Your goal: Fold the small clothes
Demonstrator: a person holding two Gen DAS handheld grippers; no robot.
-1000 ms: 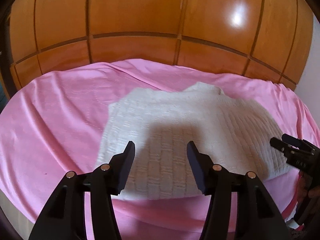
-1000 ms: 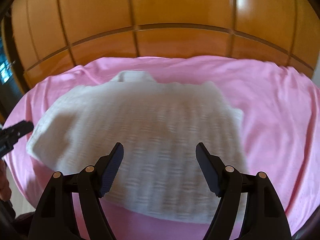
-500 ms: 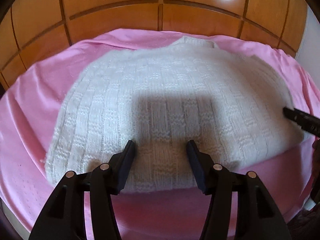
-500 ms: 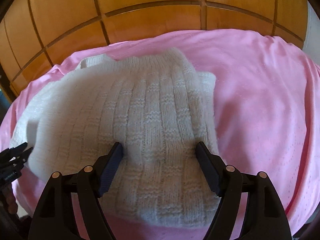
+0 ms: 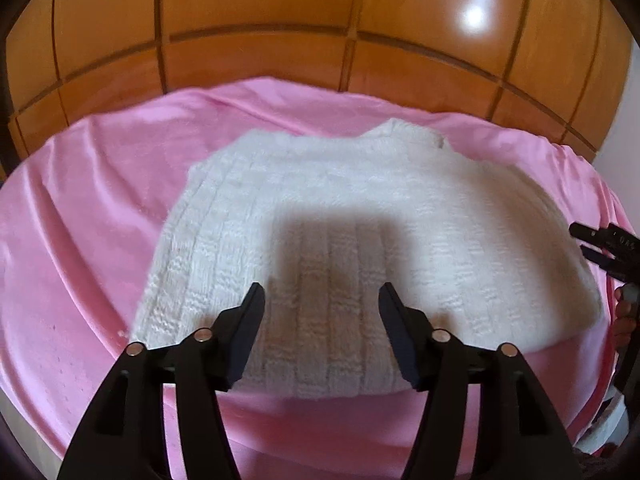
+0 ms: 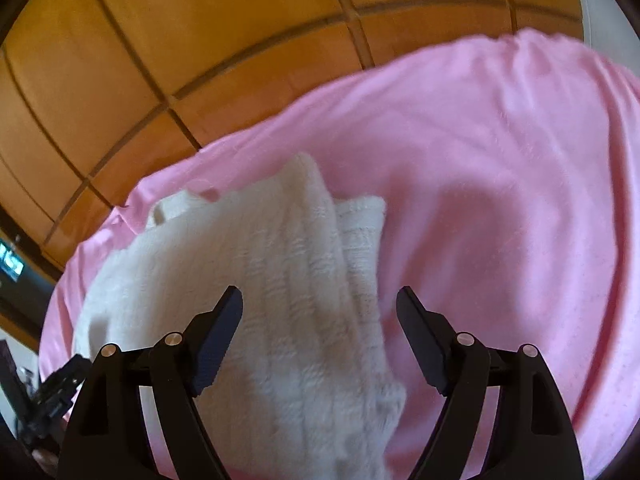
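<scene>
White knitted sweater [image 5: 360, 248]: laid flat on the pink sheet [image 5: 80, 240], collar toward the wooden panelled wall [image 5: 280, 20]; in the right wrist view its right edge [image 6: 360, 240] is seen folded in layers. Left hand-held gripper [image 5: 320, 300]: held above the sweater's near hem, fingers spread apart, nothing clamped; its shadow is cast on the knit. Right hand-held gripper [image 6: 318, 304]: held over the sweater's right edge, fingers likewise apart and empty. Each gripper is partly seen at the edge of the other's view.
</scene>
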